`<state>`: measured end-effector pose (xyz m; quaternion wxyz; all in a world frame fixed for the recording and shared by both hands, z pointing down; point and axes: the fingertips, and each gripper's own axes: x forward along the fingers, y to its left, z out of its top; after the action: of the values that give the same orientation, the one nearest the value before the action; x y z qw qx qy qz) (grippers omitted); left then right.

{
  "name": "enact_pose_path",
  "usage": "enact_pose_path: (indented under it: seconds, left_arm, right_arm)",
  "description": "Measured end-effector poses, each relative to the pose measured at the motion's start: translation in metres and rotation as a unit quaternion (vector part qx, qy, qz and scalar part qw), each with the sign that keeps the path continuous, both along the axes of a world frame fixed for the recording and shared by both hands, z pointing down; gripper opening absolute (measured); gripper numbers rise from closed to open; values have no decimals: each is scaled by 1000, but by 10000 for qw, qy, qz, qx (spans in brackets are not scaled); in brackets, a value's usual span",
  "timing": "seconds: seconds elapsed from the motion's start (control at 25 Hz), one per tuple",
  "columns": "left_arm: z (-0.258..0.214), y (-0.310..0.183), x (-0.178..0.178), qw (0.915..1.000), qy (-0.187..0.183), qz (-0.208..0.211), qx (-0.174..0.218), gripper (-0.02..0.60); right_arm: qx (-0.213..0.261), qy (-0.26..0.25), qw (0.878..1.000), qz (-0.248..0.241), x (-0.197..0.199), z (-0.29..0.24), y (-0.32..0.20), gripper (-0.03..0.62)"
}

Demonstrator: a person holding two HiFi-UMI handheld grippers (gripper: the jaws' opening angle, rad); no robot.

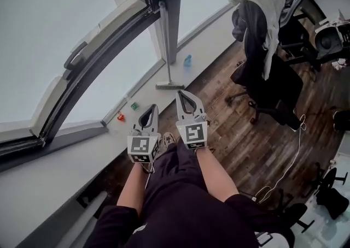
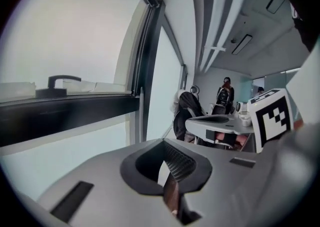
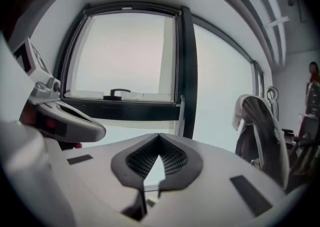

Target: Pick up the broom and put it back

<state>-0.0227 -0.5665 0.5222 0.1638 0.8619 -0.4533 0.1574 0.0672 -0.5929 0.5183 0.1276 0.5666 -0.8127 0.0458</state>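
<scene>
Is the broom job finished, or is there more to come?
It looks about done. The broom stands upright against the window post. Nothing is in hand: the left gripper and the right gripper are both shut, empty and clear of the broom. Nothing seems left to do.

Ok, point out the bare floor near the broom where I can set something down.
Bare wood floor lies between the broom and the draped chair. Another open patch lies this side of that chair, crossed by a white cable. A blue bottle stands by the window; the top right is crowded with office chairs.
</scene>
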Motion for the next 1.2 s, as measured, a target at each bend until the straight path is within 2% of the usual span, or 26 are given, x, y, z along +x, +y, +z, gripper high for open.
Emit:
enact_pose_path:
  seconds: [0.16, 0.4, 0.72, 0.96, 1.12, 1.2]
  left_arm:
    - [-18, 39, 24, 9992, 50, 390, 74, 0]
    - [-37, 78, 78, 9974, 324, 626, 125, 0]
    - [-63, 142, 140, 9977, 487, 288, 384, 0]
    - [-90, 209, 187, 9963, 556, 323, 578, 0]
    - [-110, 239, 210, 9947, 558, 361, 783, 0]
    - [-114, 250, 218, 9939, 548, 416, 866, 0]
  right_arm:
    - [80, -55, 9999, 136, 19, -34, 52, 21]
    - [78, -269, 9993, 241, 56, -61, 103, 21]
    - [406, -99, 9990, -171, 104, -94, 170, 21]
    - [672, 208, 9971, -273, 155, -121, 228, 21]
    - [896, 42, 9957, -237, 172, -140, 266, 21]
    - [962, 114, 9952, -164, 178, -144, 280, 21]
